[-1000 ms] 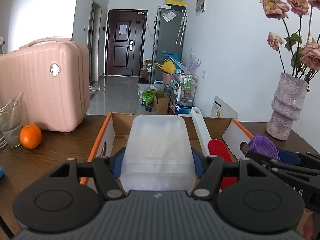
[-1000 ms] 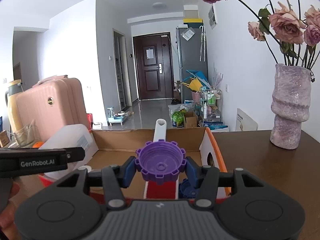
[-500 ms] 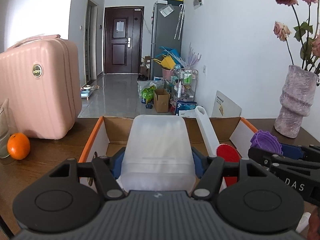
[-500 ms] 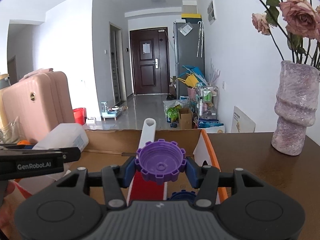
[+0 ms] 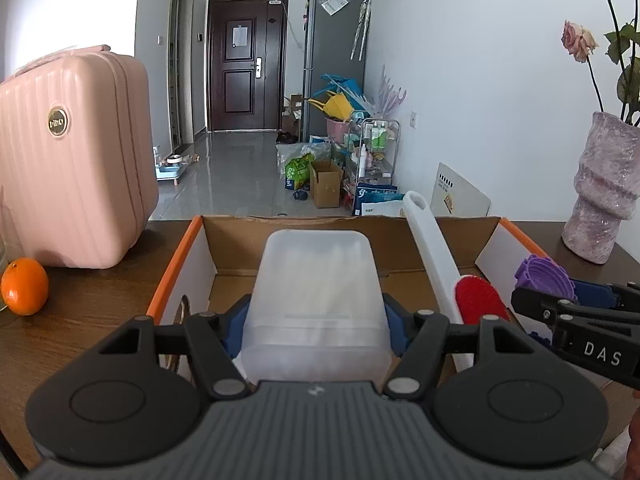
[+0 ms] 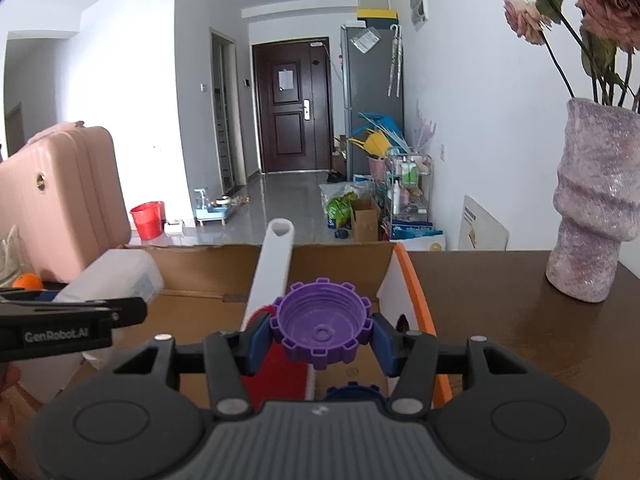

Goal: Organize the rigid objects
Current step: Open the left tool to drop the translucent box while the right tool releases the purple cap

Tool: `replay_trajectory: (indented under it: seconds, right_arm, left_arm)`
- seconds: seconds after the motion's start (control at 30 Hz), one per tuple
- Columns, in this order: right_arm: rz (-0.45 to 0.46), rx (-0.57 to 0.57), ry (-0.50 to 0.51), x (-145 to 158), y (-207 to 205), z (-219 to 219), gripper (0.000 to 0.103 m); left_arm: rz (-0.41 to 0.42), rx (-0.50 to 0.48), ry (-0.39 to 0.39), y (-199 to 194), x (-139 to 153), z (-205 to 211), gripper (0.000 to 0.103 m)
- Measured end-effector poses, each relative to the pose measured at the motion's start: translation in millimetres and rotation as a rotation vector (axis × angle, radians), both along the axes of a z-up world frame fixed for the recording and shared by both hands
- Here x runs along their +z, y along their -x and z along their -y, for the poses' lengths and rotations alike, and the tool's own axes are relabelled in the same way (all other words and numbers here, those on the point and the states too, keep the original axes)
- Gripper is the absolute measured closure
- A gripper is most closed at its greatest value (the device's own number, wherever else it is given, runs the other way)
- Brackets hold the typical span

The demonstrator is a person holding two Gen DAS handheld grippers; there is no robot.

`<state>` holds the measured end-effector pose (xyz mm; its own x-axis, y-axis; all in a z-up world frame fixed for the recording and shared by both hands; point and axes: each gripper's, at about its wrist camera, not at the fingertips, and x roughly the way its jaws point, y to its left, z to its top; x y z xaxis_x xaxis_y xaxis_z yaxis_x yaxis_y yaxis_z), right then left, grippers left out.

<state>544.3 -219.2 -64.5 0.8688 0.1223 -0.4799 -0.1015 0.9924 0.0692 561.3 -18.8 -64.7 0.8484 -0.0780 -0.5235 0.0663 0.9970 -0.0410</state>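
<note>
At the far left of the dark wooden surface (image 5: 80, 300) an orange (image 5: 25, 292) rests just beside a pink suitcase (image 5: 72, 160), both apart from the work. Next comes the open cardboard box (image 5: 182, 264) with orange edges, which seems to be the place where the rigid things are collected. The left claw (image 5: 316, 320) is closed on a translucent plastic container (image 5: 316, 280); its blue pads press the two sides, and the container is held over the left part of the box, probably so that it can be put down there. In the middle of the box a white-handled brush (image 5: 432, 252) with red bristles leans against the back wall, its handle rising above the rim. To the right of it, the right claw (image 6: 320, 338) grips a purple toothed cap (image 6: 320, 328) by its edge, hollow side up, over the right part of the box. Under it a blue cap (image 6: 352, 392) lies on the box floor, so the purple one likely goes beside it. At the far right a lilac vase (image 6: 596, 208) with dried roses stands on the surface, outside the box.
</note>
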Motion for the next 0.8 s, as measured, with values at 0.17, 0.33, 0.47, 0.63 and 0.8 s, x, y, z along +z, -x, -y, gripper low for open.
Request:
replay_trajectory:
  seconds: [0.17, 0.33, 0.47, 0.63, 0.8]
  right_arm:
    - [-0.014, 0.0, 0.004, -2.4, -1.5, -1.5, 0.051]
    - [-0.021, 0.002, 0.006, -3.8, -1.8, -3.0, 0.051]
    - [-0.029, 0.002, 0.002, -3.5, -0.8, -2.0, 0.05]
    - [-0.025, -0.001, 0.001, -3.3, 0.9, -1.2, 0.038]
    - [-0.013, -0.023, -0.012, -2.4, 3.3, 1.6, 0.006]
  left_arm:
    - [-0.007, -0.001, -0.001, -1.3, -0.8, -0.7, 0.036]
    - [-0.022, -0.015, -0.002, -2.3, -3.1, 0.3, 0.036]
    - [-0.031, -0.025, 0.001, -3.9, -2.8, 1.0, 0.031]
    - [-0.003, -0.02, 0.001, 1.7, 1.7, 0.4, 0.015]
    - [0.015, 0.019, 0.001, 3.9, 4.0, -2.9, 0.0]
